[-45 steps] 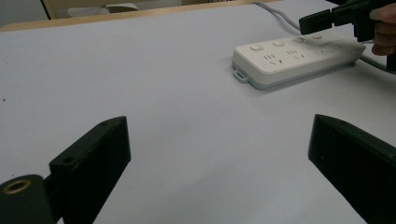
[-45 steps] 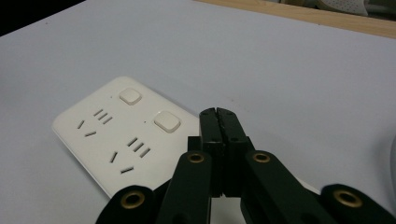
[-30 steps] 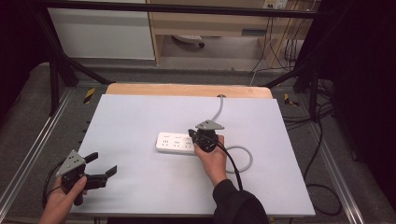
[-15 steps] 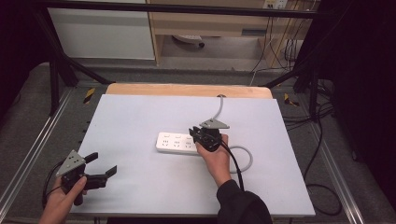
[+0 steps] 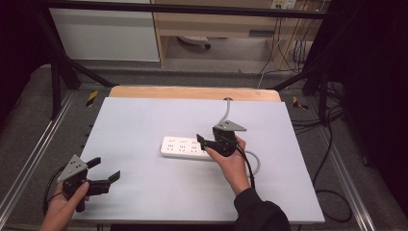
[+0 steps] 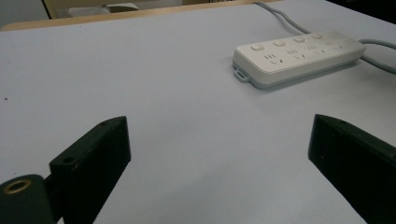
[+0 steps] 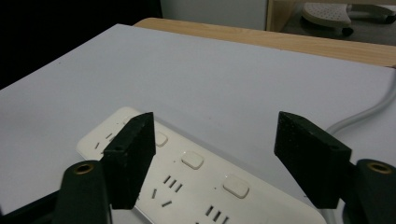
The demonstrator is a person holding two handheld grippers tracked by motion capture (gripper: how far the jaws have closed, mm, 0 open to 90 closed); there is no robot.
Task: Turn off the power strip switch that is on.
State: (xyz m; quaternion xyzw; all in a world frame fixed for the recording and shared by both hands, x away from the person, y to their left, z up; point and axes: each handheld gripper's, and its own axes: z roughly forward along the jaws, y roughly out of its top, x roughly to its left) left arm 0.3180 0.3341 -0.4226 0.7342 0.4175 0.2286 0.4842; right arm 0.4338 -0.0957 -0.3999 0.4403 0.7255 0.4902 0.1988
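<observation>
Here, from left to right: my left hand-held gripper (image 5: 103, 175) rests at the near left corner of the worktop (image 5: 144, 120), its jaws spread wide with nothing between them, well apart from the work. At the middle lies the white power strip (image 5: 185, 147), flat on the worktop, its row of square switch buttons (image 7: 192, 159) facing up and its grey cord (image 5: 223, 113) running off toward the far edge. My right hand-held gripper (image 5: 206, 143) hovers just above the strip's right end; its jaws have just been opening and now stand spread, the strip below them but nothing pinched between the pads. I judge the step in hand to be the release after working a button on the strip, with the gripper lifting clear. The next move, as I read it, calls for either lining up one jaw tip over the neighbouring button and pressing straight down, or drawing the right gripper away without dragging the strip or snagging its cord.
</observation>
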